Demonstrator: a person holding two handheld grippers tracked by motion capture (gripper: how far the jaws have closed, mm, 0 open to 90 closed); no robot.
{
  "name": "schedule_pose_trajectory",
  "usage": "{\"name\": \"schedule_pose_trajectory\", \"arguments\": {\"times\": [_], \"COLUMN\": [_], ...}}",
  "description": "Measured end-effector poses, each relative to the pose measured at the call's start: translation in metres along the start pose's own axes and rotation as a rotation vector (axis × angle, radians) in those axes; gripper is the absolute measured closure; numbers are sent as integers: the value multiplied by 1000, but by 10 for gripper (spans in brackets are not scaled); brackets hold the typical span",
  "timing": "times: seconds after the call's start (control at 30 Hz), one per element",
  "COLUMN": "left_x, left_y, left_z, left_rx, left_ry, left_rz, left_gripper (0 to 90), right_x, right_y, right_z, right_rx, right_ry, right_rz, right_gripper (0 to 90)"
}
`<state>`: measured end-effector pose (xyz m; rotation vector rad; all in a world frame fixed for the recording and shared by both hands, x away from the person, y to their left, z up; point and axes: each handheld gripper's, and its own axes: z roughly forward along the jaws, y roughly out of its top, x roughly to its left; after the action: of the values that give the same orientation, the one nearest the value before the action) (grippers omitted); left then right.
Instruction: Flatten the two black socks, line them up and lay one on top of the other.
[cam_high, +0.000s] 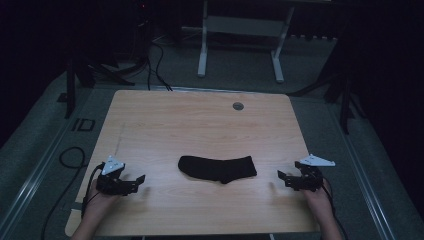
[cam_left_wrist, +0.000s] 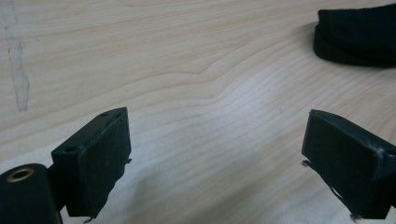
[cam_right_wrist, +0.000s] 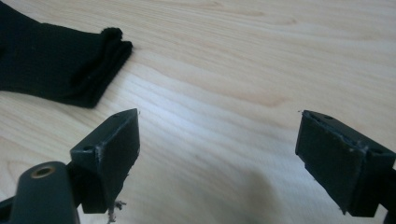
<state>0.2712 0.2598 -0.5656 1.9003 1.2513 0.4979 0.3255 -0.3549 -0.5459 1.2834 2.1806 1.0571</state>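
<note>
High view overlooks the table; claw views skim it closely.

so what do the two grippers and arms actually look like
Both the left gripper and right gripper are black, each with two blocky flat-faced jaws, a grey three-cornered plate on top and a black cable trailing back. The forearms are bare, with no sleeves in sight.

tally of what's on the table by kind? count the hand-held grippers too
Black sock: 1, lying flat between the two tools.
Hand-held gripper: 2, left hand-held gripper and right hand-held gripper, both with jaws wide apart and nothing between them.
Grey round insert in the wooden table near its far edge: 1.
Total: 4.
</note>
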Motion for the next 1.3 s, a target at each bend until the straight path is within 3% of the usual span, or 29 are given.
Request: {"name": "schedule_pose_trajectory", "arguments": {"times": [0.2,0.57,0.7,0.87,0.97,1.13,1.2,1.3], "left_x": [3,6,2,-10,-15,-13,-12,-12], "left_y": [-7,-18,-23,-29,-29,-27,-26,-25], "left_z": [-8,-21,-29,-32,-33,-35,-35,-34], "left_rx": [-15,-32,-70,-100,-114,-172,-186,-189], "left_ry": [12,34,34,55,69,71,52,65], "left_rz": [-12,-37,-53,-4,6,-55,-65,-66], "left_gripper": [85,85,86,86,86,86,86,86], "right_x": [-8,-12,-11,-7,-6,-6,-7,-7], "right_y": [-9,-31,-36,-38,-38,-41,-43,-44], "right_z": [-16,-35,-40,-40,-40,-43,-44,-43], "right_rx": [-48,-56,-70,-82,-92,-136,-151,-160], "right_ry": [-21,-69,-77,-100,-112,-132,-146,-172], "right_rz": [48,107,129,116,111,123,130,136], "right_gripper": [138,139,140,139,140,140,140,140]}}
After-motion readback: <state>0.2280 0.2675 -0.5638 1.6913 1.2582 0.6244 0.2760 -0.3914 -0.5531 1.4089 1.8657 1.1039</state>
